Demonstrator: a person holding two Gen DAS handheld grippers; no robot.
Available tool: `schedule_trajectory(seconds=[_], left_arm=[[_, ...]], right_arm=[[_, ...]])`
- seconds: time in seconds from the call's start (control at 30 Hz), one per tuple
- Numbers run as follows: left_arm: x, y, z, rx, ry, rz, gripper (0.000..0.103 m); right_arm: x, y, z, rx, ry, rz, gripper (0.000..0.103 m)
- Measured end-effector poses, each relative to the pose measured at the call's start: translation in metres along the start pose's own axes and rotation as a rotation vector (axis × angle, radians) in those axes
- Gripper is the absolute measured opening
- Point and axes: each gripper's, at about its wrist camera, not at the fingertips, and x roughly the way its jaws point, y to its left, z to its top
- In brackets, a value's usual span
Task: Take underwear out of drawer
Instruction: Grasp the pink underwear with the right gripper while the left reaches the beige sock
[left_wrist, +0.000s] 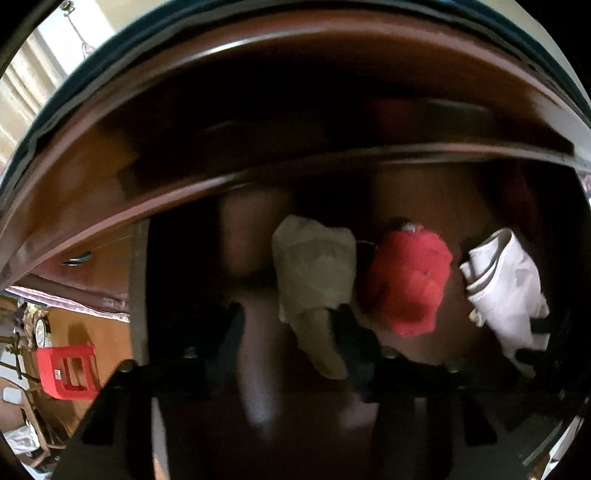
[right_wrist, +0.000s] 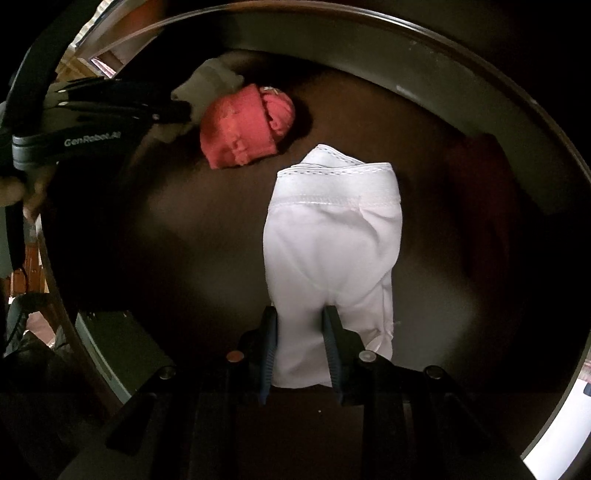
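Drawer open, three folded pairs on floor. White pair at center of right view, my right gripper narrow, pinching its near end. Left gripper half closed around cream pair; grip unclear, blurred. Red pair between them, untouched. Cloth soft, light, limp: judged best pinched at thick fold.

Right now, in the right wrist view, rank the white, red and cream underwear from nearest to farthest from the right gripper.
1. White underwear: between the right gripper fingers, gripped.
2. Red underwear: beyond it, up and left.
3. Cream underwear: farthest, at the left gripper.
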Motion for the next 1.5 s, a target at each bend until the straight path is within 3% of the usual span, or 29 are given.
schedule_trajectory(seconds=[0.03, 0.07, 0.1, 0.17, 0.23, 0.27, 0.33, 0.37, 0.4, 0.5, 0.67, 0.73, 0.9, 1.0, 1.03, 1.13, 1.17, 1.27, 1.33, 1.43, 1.47, 1.5], left_arm=[[-0.001, 0.000, -0.003, 0.017, 0.010, -0.008, 0.038], [-0.002, 0.000, -0.007, 0.034, 0.027, -0.042, 0.028], [0.001, 0.002, -0.012, 0.037, 0.072, -0.123, 0.020], [0.007, 0.006, -0.024, 0.055, 0.117, -0.171, 0.020], [0.005, 0.005, -0.029, 0.075, 0.097, -0.137, 0.021], [0.002, 0.007, -0.028, 0.059, 0.085, -0.145, 0.024], [-0.008, 0.016, -0.023, 0.013, 0.037, -0.142, 0.047], [-0.014, 0.022, -0.019, -0.006, -0.005, -0.118, 0.069], [-0.018, 0.027, -0.014, -0.016, -0.041, -0.088, 0.076], [-0.017, 0.034, -0.002, -0.037, -0.086, -0.023, 0.076], [0.007, 0.034, 0.003, -0.008, -0.007, 0.002, 0.076], [0.014, 0.030, 0.006, 0.011, -0.017, 0.031, 0.076], [0.025, 0.029, 0.016, 0.024, 0.018, 0.040, 0.082], [0.028, 0.031, 0.020, 0.026, 0.020, -0.004, 0.083], [0.028, 0.033, 0.019, 0.027, 0.020, -0.006, 0.083], [0.024, 0.032, 0.016, 0.042, 0.020, 0.008, 0.078], [0.025, 0.014, 0.018, 0.051, 0.021, 0.015, 0.077], [0.024, 0.008, 0.001, 0.093, 0.020, 0.039, 0.069], [0.025, 0.008, -0.004, 0.128, 0.020, 0.062, 0.066], [0.026, 0.007, -0.009, 0.167, 0.022, 0.097, 0.056], [0.028, 0.004, -0.011, 0.178, 0.032, 0.080, 0.032], [0.031, 0.003, -0.016, 0.181, 0.050, 0.022, 0.022]], right_arm=[[0.002, 0.001, 0.003, 0.003, 0.002, 0.000, 0.027], [0.003, 0.000, 0.004, 0.005, 0.003, 0.000, 0.027], [0.004, -0.001, 0.005, 0.006, 0.004, -0.001, 0.027], [0.006, 0.000, 0.007, 0.017, 0.002, 0.005, 0.027], [0.005, -0.004, 0.010, 0.030, -0.009, 0.020, 0.027], [0.004, -0.006, 0.011, 0.034, -0.021, 0.024, 0.027], [-0.004, -0.012, 0.013, 0.055, -0.071, 0.049, 0.027], [-0.009, -0.015, 0.016, 0.075, -0.103, 0.072, 0.027], [-0.014, -0.019, 0.019, 0.093, -0.128, 0.092, 0.028], [-0.023, -0.028, 0.032, 0.129, -0.166, 0.105, 0.030], [-0.011, -0.024, 0.046, 0.113, -0.117, 0.055, 0.031], [-0.004, -0.025, 0.051, 0.110, -0.100, 0.046, 0.032], [0.008, -0.029, 0.061, 0.114, -0.090, 0.027, 0.033], [0.018, -0.031, 0.062, 0.130, -0.071, 0.044, 0.046], [0.022, -0.029, 0.072, 0.142, -0.064, 0.065, 0.051], [0.026, -0.034, 0.078, 0.164, -0.066, 0.088, 0.053], [0.026, -0.032, 0.078, 0.158, -0.068, 0.084, 0.053], [0.031, -0.022, 0.079, 0.135, -0.055, 0.045, 0.053], [0.035, 0.004, 0.071, 0.084, -0.031, -0.032, 0.053], [0.040, 0.019, 0.071, 0.101, -0.039, -0.107, 0.035], [0.042, 0.019, 0.070, 0.129, -0.050, -0.100, 0.034], [0.043, 0.019, 0.068, 0.153, -0.065, -0.094, 0.032]])
